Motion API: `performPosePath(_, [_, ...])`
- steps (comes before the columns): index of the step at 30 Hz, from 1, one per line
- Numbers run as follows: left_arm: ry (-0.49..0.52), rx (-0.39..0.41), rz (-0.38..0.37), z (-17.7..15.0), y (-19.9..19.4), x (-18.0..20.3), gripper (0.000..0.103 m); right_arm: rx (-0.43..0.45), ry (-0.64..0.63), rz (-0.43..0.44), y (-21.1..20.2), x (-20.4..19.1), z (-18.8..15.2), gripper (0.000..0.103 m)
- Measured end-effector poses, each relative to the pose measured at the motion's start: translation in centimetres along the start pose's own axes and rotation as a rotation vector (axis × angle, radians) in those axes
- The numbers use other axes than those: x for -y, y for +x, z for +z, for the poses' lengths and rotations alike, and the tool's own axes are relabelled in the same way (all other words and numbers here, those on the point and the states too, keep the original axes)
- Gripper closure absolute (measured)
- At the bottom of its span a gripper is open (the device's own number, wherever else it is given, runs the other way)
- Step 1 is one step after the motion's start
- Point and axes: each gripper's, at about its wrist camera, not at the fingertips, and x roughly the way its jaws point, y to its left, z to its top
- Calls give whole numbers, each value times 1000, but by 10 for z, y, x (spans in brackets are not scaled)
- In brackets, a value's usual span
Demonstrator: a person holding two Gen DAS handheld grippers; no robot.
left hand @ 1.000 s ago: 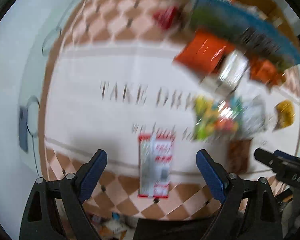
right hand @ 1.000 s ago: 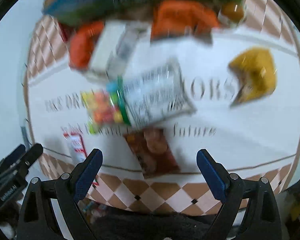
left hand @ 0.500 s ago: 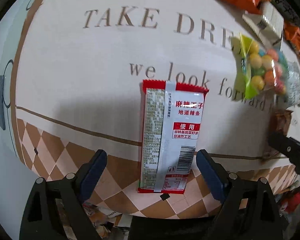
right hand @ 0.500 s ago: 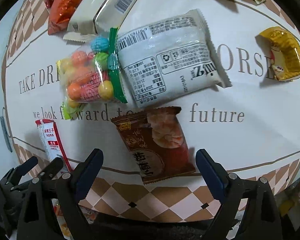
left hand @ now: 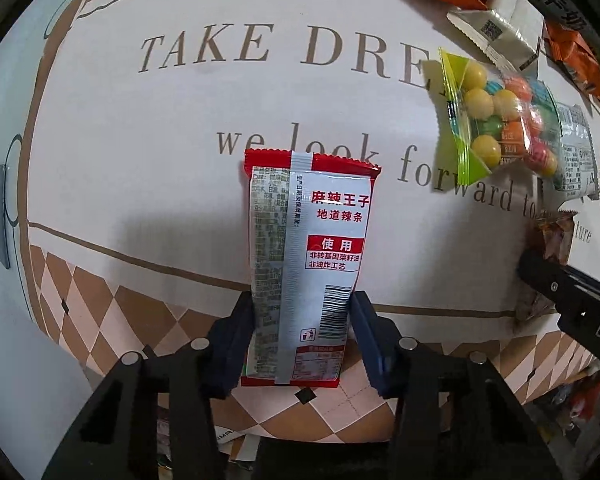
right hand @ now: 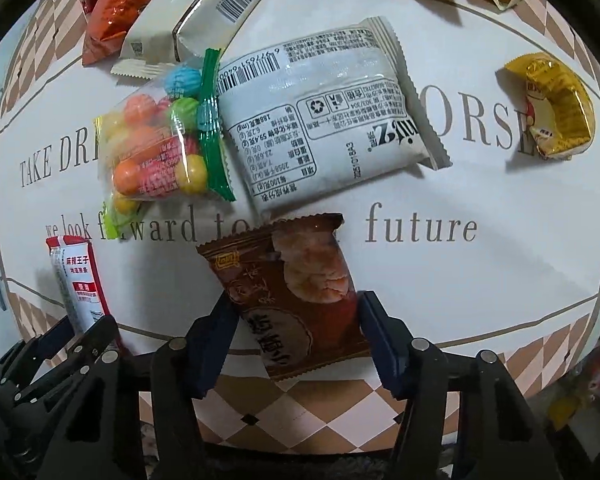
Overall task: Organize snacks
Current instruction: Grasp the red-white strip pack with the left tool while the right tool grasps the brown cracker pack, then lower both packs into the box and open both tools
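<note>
Now the left gripper (left hand: 302,334) has just closed on the red-and-silver foil sachet (left hand: 306,264); the right gripper (right hand: 294,338) has been closing, its pads pressing the brown plastic snack packet (right hand: 288,300).

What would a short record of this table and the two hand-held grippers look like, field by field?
Surface: cloth with printed words and a checked border
Left hand-held gripper: closed on the red and white packet
Right hand-held gripper: jaws just closing, pads at the sides of the brown packet
Nearby: bag of coloured balls, white wrapper, yellow wrapper
</note>
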Motion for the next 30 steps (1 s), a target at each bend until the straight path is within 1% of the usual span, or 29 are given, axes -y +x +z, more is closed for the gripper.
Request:
performPosePath(1, [0,6,2,-2,-2,0,60,-3,7,11,0,0,-1,40])
performPosePath(2, [-2,9,6,5,-8,5,60,-9,9,21,-1,4,-1,40])
performPosePath(3, [-10,12,7,5,-10,4,60,-14,14,32,-1,5,-3,40])
performPosePath(4, [-21,18,-5,4,-14,2,60,-19,16,41,-2,9,-3,41])
performPosePath(5, [-27,23,-9,10,-22,2,60,-23,17,47,-2,10,-5,41])
performPosePath(9, [-51,51,-34,8,-40,-10,61,-38,24,86,-13,22,-6,41])
performPosePath(14, [-68,81,-97,0,-67,-23,61,-28,24,127,-29,23,-11,41])
performPosePath(15, [-67,87,-103,2,-76,-28,61,-25,22,135,-32,22,-11,41])
performPosePath(18, [-55,126,-128,4,-99,-26,61,-5,17,172,-50,24,-14,41])
performPosePath(20, [-39,151,-149,12,-118,-26,61,11,15,199,-62,25,-10,41])
performPosePath(23, [-8,194,-187,22,-150,-14,61,41,29,246,-88,33,2,41])
performPosePath(25, [20,223,-215,37,-172,-2,61,76,42,274,-111,43,9,41])
performPosePath(28, [56,267,-240,59,-184,37,61,132,68,311,-144,63,27,41])
performPosePath(30, [72,290,-256,74,-197,50,61,170,86,330,-167,75,42,41])
